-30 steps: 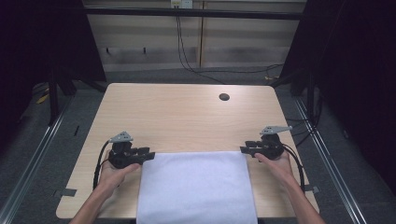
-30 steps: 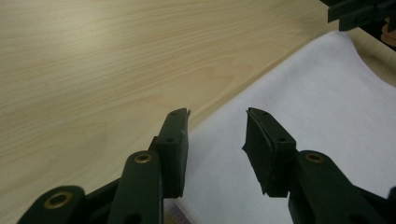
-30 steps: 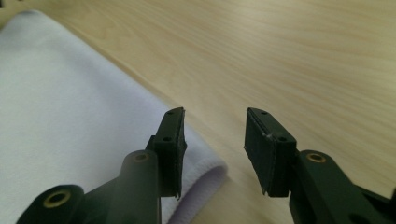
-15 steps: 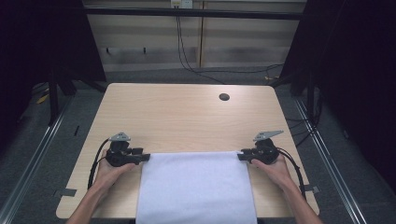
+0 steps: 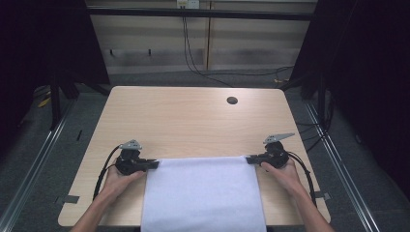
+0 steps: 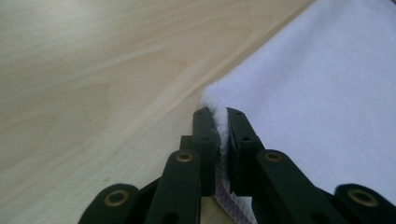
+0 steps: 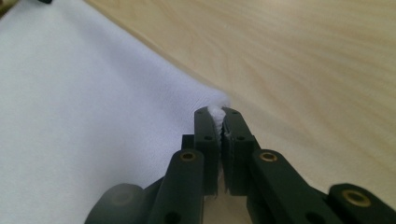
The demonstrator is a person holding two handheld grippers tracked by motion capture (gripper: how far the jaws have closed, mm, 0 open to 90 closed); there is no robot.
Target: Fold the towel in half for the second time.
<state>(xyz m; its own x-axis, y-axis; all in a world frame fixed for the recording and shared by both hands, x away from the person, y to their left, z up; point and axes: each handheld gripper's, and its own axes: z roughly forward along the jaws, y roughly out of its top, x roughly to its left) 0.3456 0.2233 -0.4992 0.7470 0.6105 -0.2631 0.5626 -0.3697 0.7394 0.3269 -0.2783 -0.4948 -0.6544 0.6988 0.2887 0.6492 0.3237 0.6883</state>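
A white cloth [image 5: 203, 193] lies flat on the near half of the wooden table [image 5: 188, 121] and hangs over its front edge. My left gripper [image 5: 153, 165] is at the cloth's far left corner; its jaws have just been closing and now pinch that corner [image 6: 215, 105]. At the far right corner my right gripper [image 5: 250, 159] is shut on the cloth [image 7: 93, 116], with white fabric squeezed between the jaws [image 7: 218, 112]. Both hands rest on the table beside the cloth.
A round cable hole [image 5: 232, 100] sits in the table's far right part. Dark frame posts and metal rails flank the table, and cables hang down the back wall [image 5: 193, 53].
Both grippers have slid nearer along the table to the cloth's far corners and closed on them. The cloth's far edge now runs straight between them.
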